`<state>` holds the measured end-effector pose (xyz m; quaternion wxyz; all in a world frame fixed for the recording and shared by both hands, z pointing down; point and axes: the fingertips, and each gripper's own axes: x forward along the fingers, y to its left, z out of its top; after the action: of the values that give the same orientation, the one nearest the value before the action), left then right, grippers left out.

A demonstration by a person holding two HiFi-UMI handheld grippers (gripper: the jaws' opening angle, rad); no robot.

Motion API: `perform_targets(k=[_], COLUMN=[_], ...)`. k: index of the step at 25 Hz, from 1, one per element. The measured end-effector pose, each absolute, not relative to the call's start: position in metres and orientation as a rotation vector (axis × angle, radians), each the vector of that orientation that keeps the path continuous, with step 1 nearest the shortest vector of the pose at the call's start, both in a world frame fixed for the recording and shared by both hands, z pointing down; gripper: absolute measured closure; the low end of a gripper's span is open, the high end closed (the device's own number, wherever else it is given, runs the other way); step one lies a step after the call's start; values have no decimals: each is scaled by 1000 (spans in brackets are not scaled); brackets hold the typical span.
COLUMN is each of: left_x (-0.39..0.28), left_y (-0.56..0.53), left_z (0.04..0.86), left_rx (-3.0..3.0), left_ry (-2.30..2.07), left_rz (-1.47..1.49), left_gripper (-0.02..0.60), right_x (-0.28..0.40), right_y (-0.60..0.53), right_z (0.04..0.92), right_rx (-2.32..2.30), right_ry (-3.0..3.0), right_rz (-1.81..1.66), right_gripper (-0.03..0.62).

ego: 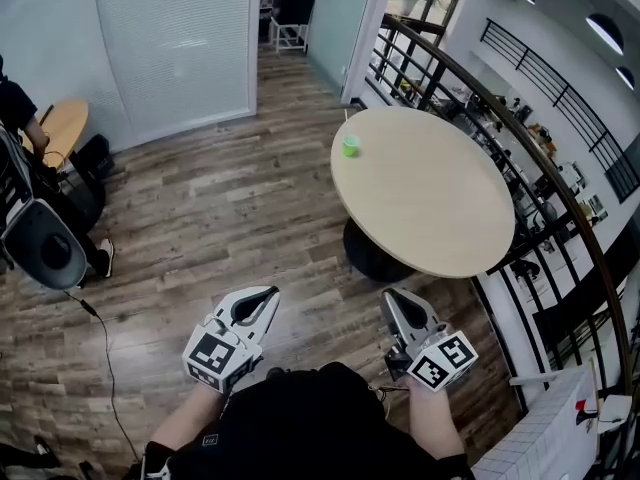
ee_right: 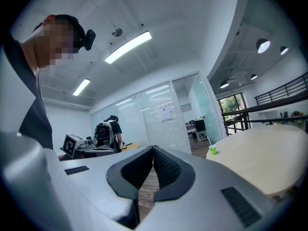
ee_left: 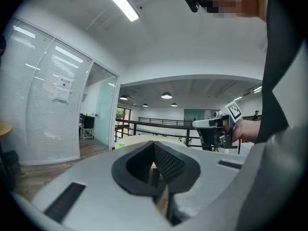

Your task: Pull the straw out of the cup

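A small green cup (ego: pixel 350 145) stands near the far left edge of a round pale wooden table (ego: pixel 430 208). From here it is too small to make out a straw. Both grippers are held over the wooden floor, well short of the table and the cup. My left gripper (ego: pixel 264 294) is shut with nothing between its pads, and so is my right gripper (ego: pixel 391 294). The right gripper view has the cup (ee_right: pixel 212 149) far ahead on the right, on the table (ee_right: pixel 269 158). In the left gripper view the cup (ee_left: pixel 121 145) is a tiny green spot beyond the shut jaws (ee_left: pixel 154 144).
A black railing (ego: pixel 520 138) curves round the table's far and right sides. Glass partition walls (ego: pixel 170 48) stand to the left. A person (ego: pixel 15 108) and a dark chair (ego: pixel 45 243) are at the far left, and a cable (ego: pixel 105 353) trails on the floor.
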<state>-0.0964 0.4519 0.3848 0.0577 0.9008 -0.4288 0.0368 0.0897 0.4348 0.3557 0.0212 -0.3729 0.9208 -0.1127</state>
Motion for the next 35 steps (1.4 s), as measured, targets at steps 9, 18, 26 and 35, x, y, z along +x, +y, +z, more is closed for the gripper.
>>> perform_targets(k=[9, 18, 26, 35], left_x=[-136, -132, -112, -80], left_y=[439, 388, 308, 213], left_z=[397, 402, 405, 394], left_rx=[2673, 2669, 2667, 2639], left_ry=[-1341, -1353, -1350, -1379], left_rz=[105, 140, 184, 215], left_gripper=[575, 575, 575, 575], right_x=[67, 70, 82, 114], right_y=[415, 355, 268, 172], right_z=[363, 377, 389, 395], right_rx=[-1181, -1148, -1090, -1036], right_ry=[2874, 2869, 2861, 2839], right_rz=[-422, -465, -490, -553], right_gripper=[572, 572, 572, 572])
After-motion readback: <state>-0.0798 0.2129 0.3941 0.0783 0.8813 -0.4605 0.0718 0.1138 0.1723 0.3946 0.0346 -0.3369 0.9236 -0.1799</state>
